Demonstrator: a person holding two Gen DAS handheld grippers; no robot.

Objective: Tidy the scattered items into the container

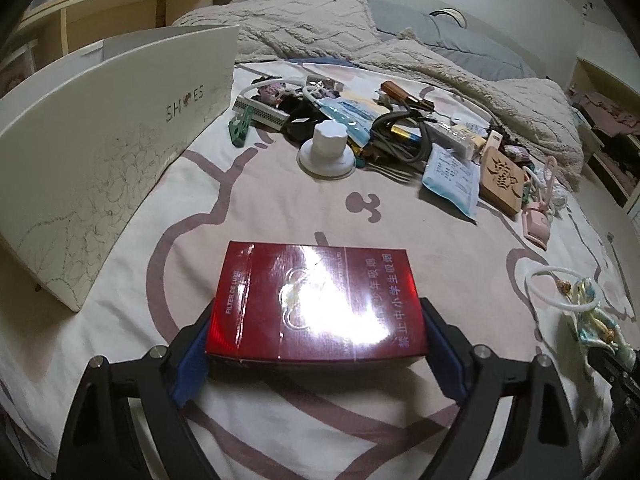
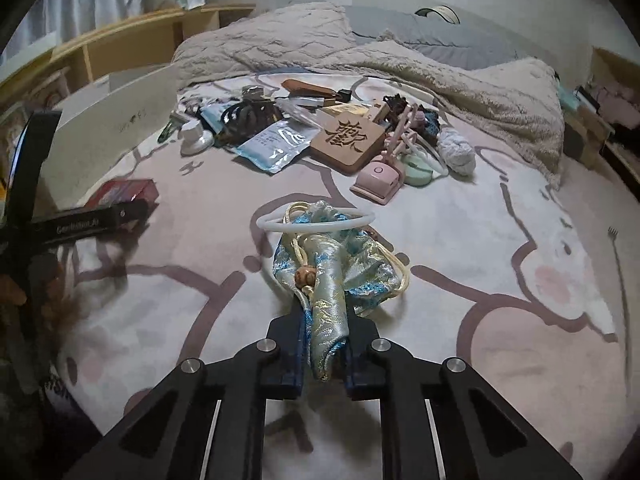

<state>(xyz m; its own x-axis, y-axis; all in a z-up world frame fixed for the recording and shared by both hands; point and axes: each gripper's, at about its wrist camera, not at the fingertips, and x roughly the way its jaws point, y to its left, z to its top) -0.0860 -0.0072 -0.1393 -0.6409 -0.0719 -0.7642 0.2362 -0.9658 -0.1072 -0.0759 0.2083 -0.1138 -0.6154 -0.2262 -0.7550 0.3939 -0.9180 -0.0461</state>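
Note:
My left gripper (image 1: 318, 340) is shut on a red cigarette pack (image 1: 316, 300), held just above the bed sheet; the pack also shows in the right wrist view (image 2: 124, 192). The white shoe box (image 1: 100, 152) stands open to its left; it also shows at the left of the right wrist view (image 2: 120, 120). My right gripper (image 2: 324, 344) is shut on a blue-and-gold brocade pouch (image 2: 336, 264) with a cord, a bead and a white ring (image 2: 316, 222). The pouch also shows in the left wrist view (image 1: 592, 312). A pile of scattered items (image 1: 380, 128) lies farther back.
The pile holds a white suction knob (image 1: 326, 148), a wooden plaque (image 2: 348, 140), a mask packet (image 2: 272, 146), a pink device (image 2: 376, 182), cables and a battery. A rumpled beige blanket (image 2: 400, 64) lies behind it. A small fork (image 2: 616, 276) lies at the right. Wooden shelves (image 1: 120, 8) flank the bed.

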